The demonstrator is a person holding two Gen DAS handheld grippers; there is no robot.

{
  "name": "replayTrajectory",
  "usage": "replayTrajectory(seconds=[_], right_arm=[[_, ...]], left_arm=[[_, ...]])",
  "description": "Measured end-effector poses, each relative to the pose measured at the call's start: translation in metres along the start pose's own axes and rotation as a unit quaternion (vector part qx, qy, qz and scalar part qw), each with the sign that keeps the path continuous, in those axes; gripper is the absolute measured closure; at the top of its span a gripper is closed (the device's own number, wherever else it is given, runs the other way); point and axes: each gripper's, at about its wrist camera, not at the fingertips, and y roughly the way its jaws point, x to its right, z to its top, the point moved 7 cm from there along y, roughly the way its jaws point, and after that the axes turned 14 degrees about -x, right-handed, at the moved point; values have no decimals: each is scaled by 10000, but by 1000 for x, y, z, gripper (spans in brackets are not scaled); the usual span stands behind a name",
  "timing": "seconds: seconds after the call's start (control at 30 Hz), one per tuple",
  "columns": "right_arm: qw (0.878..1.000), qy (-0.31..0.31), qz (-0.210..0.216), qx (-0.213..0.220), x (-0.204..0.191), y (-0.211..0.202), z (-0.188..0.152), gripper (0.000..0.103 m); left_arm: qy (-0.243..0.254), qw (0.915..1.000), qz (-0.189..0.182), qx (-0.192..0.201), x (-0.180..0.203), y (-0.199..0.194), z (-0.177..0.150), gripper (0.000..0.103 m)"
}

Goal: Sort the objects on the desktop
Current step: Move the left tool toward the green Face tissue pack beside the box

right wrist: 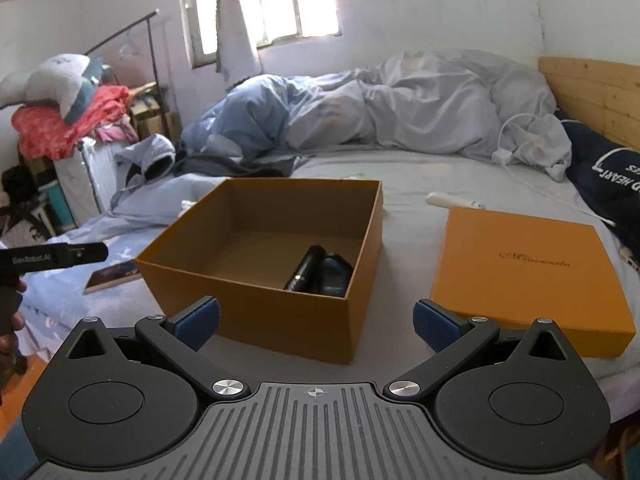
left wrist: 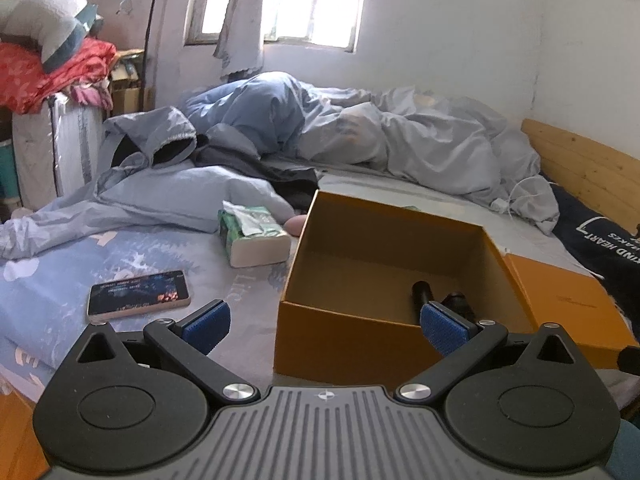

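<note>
An open orange box (left wrist: 352,344) (right wrist: 256,312) sits on the bed with a black flashlight (right wrist: 305,269) (left wrist: 422,292) and a dark blue object (right wrist: 335,276) inside. Its orange lid (right wrist: 528,272) (left wrist: 560,304) lies flat to the right. A phone (left wrist: 138,293) (right wrist: 114,274) and a green tissue pack (left wrist: 254,236) lie left of the box. A white tube (right wrist: 454,201) rests behind the lid. My left gripper (left wrist: 325,326) is open, empty, just before the box's near wall. My right gripper (right wrist: 316,322) is open and empty, near the box's front right corner.
Rumpled grey-blue bedding (left wrist: 360,132) and a jacket (left wrist: 152,148) fill the back of the bed. A wooden headboard (right wrist: 592,96) stands at right with a dark pillow (right wrist: 608,176) and a white cable (right wrist: 560,196). Piled clothes and a plush toy (left wrist: 48,28) stand at left.
</note>
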Motion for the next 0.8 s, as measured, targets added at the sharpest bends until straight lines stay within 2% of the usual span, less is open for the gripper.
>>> replayTrajectory(seconds=[0.47, 0.8], right_arm=[[9990, 452, -18, -34, 8, -10, -16, 0], [9970, 774, -30, -59, 13, -18, -27, 0]], left_arm=[[82, 9997, 124, -210, -1, 21, 7, 0], [26, 9987, 302, -403, -8, 42, 31, 0]])
